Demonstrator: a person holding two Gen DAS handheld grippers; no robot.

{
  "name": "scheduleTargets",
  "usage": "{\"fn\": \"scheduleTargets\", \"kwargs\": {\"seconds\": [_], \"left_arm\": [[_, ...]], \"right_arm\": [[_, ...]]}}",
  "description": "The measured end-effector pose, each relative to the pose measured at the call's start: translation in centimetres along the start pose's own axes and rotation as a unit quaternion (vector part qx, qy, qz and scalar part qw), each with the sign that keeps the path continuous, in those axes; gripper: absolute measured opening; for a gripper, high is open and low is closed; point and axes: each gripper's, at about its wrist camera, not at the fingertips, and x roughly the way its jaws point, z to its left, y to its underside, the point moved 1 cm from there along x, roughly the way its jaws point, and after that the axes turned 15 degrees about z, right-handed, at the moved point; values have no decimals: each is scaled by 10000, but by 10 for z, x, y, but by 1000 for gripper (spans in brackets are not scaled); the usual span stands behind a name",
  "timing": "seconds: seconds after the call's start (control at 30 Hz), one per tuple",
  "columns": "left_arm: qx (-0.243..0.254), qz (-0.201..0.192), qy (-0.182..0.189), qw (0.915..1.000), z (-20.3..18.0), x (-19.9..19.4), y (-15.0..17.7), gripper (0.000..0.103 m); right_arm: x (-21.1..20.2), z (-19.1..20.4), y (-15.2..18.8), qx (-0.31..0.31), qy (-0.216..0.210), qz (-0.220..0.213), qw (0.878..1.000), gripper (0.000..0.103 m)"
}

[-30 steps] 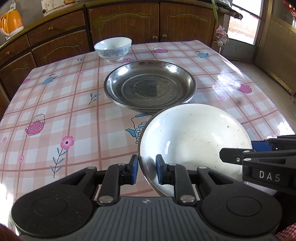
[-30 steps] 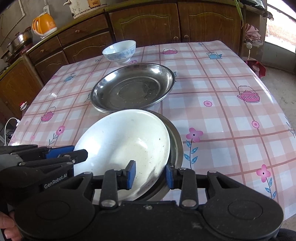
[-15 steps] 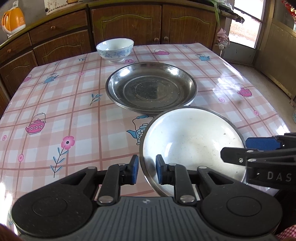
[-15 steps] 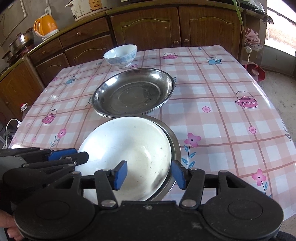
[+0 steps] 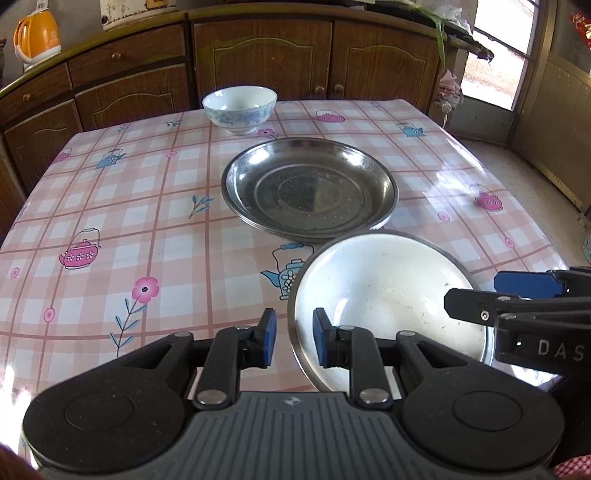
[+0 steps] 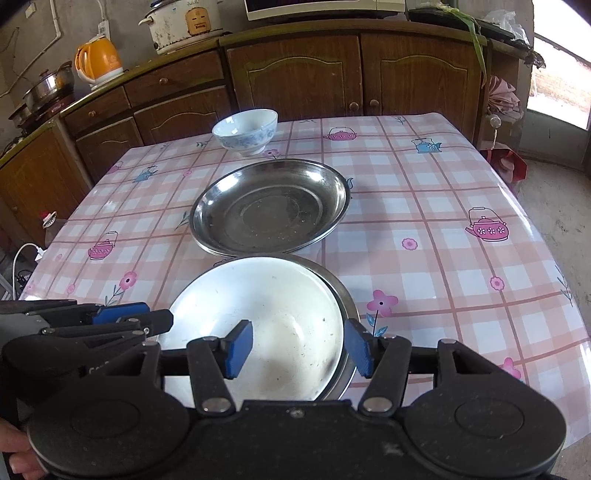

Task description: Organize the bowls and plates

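Observation:
A white plate point(image 5: 388, 288) point(image 6: 266, 306) lies nested in a steel plate, whose rim point(image 6: 345, 295) shows around it, at the table's near edge. My left gripper point(image 5: 294, 341) straddles the near-left rim. Its jaws are opening, barely apart, and a strip of tablecloth shows between the left pad point(image 5: 269, 341) and the rim. My right gripper point(image 6: 299, 349) straddles the right rim, its jaws opening wide, and neither pad touches it. Beyond stands a stack of larger steel plates point(image 5: 310, 188) point(image 6: 269, 206). A blue-and-white bowl point(image 5: 240, 109) point(image 6: 245, 131) sits near the far edge.
The table wears a pink checked cloth point(image 5: 110, 206). Brown cabinets point(image 6: 295, 74) run along the back, with an orange kettle point(image 6: 98, 61), a rice cooker point(image 6: 184, 26) and a pot point(image 6: 48, 85) on the counter. A doorway point(image 5: 495, 55) opens at the right. A hand point(image 6: 18, 461) holds the left gripper.
The white plate, tilted up over the steel plate before, now lies flat in it. The right gripper's jaws have spread off its rim. The left pads have eased slightly apart.

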Motion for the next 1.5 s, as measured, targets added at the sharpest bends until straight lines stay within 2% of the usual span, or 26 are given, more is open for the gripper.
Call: {"fn": "scheduleTargets", "kwargs": {"seconds": [0.03,0.1,0.2,0.27,0.57,1.1,1.5], "left_arm": [[-22,-17,9,10000,1,-2,-1,26],[-103,-61,16,9999,4,-7,-4,37],[-188,-157,-22,9997,8,-14,-8,41],[-249,-207,-35,9995,11,-18,-10,50],[-460,-410,-196,9979,27,-34,-20,63],[-723,-596,-385,9949,51,-47,-35,74],[-868,-681,-490,9927,72,-51,-43,77]], "right_arm": [[-1,1,-1,-9,0,-18,10000,68],[-4,3,-3,-33,-8,-52,10000,68],[-8,6,-7,-80,-22,-119,9999,68],[-11,8,-9,-110,-26,-162,9998,69],[-17,22,-24,-277,-105,-258,9992,71],[-22,43,-50,-500,-138,-417,9978,74],[-19,63,-70,-737,-98,-453,9962,76]]}}
